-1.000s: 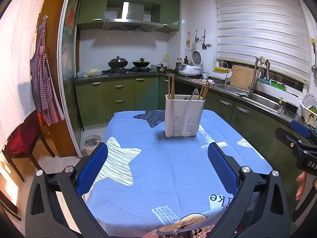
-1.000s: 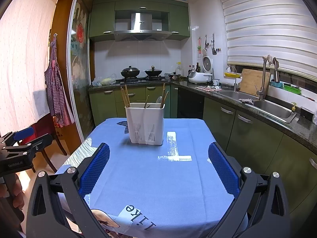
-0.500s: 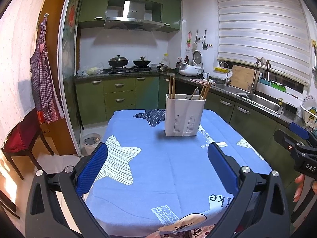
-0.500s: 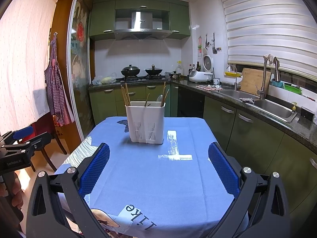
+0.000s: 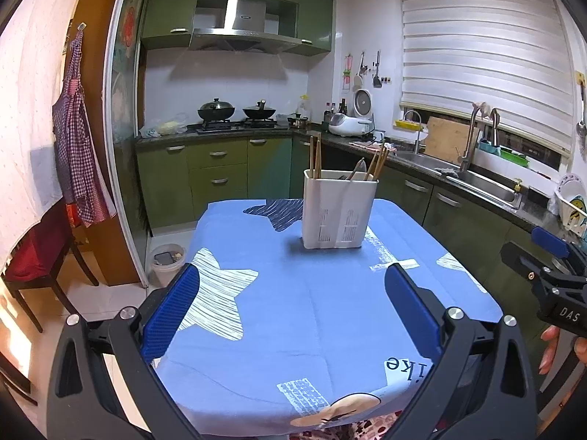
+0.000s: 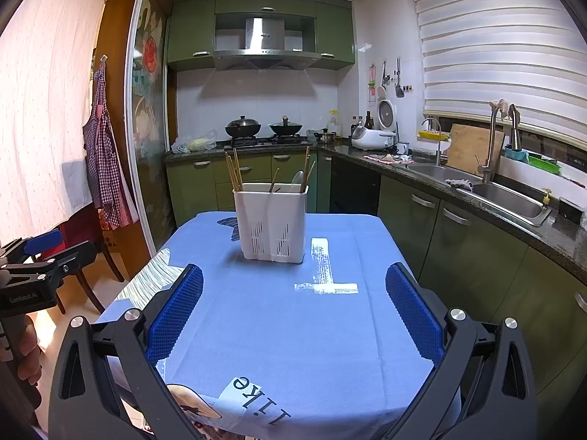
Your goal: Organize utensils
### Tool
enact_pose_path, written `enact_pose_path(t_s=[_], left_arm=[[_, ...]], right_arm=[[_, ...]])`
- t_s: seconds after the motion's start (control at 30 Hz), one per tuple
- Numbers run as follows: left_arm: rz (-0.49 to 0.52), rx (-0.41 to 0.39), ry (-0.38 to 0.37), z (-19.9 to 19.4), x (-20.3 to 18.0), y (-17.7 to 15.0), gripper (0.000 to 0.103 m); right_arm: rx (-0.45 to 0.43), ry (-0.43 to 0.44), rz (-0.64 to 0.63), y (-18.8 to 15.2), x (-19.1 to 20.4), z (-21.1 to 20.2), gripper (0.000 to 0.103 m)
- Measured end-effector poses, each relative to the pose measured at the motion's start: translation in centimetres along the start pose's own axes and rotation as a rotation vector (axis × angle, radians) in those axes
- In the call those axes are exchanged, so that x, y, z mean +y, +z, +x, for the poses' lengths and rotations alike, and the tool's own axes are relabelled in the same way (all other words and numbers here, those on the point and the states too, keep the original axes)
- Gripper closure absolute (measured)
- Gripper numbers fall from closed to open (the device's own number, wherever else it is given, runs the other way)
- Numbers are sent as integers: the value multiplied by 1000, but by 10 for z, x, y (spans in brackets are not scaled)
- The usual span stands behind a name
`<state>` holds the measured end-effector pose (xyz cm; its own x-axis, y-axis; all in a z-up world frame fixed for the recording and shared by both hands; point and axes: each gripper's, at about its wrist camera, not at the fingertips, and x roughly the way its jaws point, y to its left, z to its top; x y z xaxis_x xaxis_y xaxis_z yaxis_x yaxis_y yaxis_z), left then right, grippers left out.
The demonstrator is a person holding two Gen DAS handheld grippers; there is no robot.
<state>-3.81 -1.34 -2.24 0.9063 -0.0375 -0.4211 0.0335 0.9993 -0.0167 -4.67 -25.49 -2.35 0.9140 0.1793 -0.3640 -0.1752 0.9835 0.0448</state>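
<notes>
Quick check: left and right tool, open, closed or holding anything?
Left tool: open, holding nothing.
Right tool: open, holding nothing.

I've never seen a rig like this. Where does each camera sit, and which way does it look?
Left wrist: rides the open left hand-held gripper, looking across the blue tablecloth at the white utensil holder; fingertips show at right.
Right wrist: rides the open right hand-held gripper, facing likewise.
Shared: holder, tablecloth, stove, sink, and each other's gripper at the edge.
</notes>
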Motion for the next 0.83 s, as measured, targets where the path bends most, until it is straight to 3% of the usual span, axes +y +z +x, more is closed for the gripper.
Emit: enact_pose_path(t_s=[0.5, 0.83], left_arm=[[73, -54, 52, -1, -9, -1, 7], [46, 10, 46, 18, -1, 0, 7]], right_arm=[[9, 0, -2, -4, -1, 3, 5], [25, -3, 3, -4, -3, 11, 5]])
